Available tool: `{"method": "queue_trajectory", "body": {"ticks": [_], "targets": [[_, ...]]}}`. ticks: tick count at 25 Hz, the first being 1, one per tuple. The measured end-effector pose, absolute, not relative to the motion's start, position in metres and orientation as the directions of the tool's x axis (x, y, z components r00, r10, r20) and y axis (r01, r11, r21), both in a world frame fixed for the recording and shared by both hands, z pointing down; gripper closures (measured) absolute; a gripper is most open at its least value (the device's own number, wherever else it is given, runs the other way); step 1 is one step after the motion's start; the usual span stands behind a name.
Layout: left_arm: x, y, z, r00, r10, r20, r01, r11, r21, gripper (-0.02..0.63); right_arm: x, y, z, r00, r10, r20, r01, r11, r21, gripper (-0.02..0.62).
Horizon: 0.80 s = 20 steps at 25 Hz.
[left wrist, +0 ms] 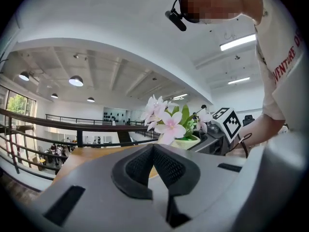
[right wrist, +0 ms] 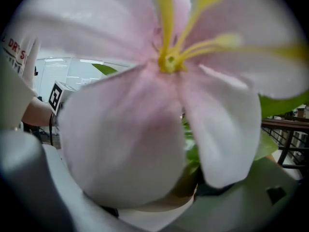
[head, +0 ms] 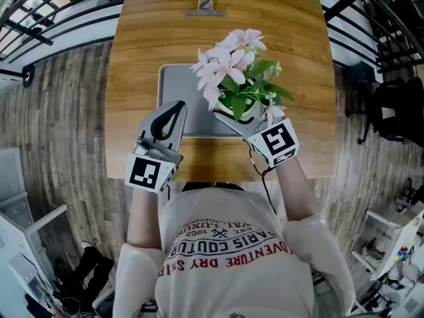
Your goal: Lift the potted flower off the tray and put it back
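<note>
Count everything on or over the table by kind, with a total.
tray: 1
potted flower: 1
clip: 1
claw: 2, left claw and right claw
Total: 5

The surface (head: 142, 42) is warm wood with a smooth, low-sheen grain, and the floor (head: 66, 111) is duller grey-brown planking. The tray (head: 173, 85) is matt grey, perhaps plastic. The left gripper (left wrist: 153, 149) is matt grey plastic, its jaws lined with dark, finely ribbed pads. The potted flower (head: 235, 71) has soft, satiny petals and a smooth pot. The clip (head: 205, 6) is bright metal.
</note>
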<state>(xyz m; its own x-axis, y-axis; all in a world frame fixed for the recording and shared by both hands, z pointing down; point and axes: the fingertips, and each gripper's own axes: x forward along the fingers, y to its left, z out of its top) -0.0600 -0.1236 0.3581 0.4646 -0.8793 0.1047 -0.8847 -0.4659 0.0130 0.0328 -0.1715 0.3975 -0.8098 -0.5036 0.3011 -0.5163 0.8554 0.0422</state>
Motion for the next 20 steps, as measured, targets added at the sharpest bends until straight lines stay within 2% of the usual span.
{"method": "queue_trajectory", "body": {"ticks": [9, 12, 15, 20], "targets": [[-0.086, -0.126, 0.317, 0.487, -0.872, 0.051, -0.867, -0.49, -0.088, 0.594, 0.058, -0.168, 0.333, -0.714, -0.671, 0.201, -0.666, 0.739, 0.098, 0.091], [-0.072, -0.136, 0.302, 0.471, -0.881, 0.037, -0.876, -0.473, -0.091, 0.594, 0.091, -0.174, 0.314, -0.684, -0.711, 0.167, -0.705, 0.702, 0.1, 0.091], [-0.058, -0.146, 0.287, 0.467, -0.884, 0.014, -0.88, -0.466, -0.093, 0.594, 0.117, -0.182, 0.299, -0.657, -0.742, 0.134, -0.736, 0.67, 0.101, 0.09], [-0.067, -0.143, 0.284, 0.472, -0.881, 0.007, -0.873, -0.469, -0.137, 0.594, 0.115, -0.178, 0.296, -0.651, -0.751, 0.114, -0.742, 0.661, 0.112, 0.091]]}}
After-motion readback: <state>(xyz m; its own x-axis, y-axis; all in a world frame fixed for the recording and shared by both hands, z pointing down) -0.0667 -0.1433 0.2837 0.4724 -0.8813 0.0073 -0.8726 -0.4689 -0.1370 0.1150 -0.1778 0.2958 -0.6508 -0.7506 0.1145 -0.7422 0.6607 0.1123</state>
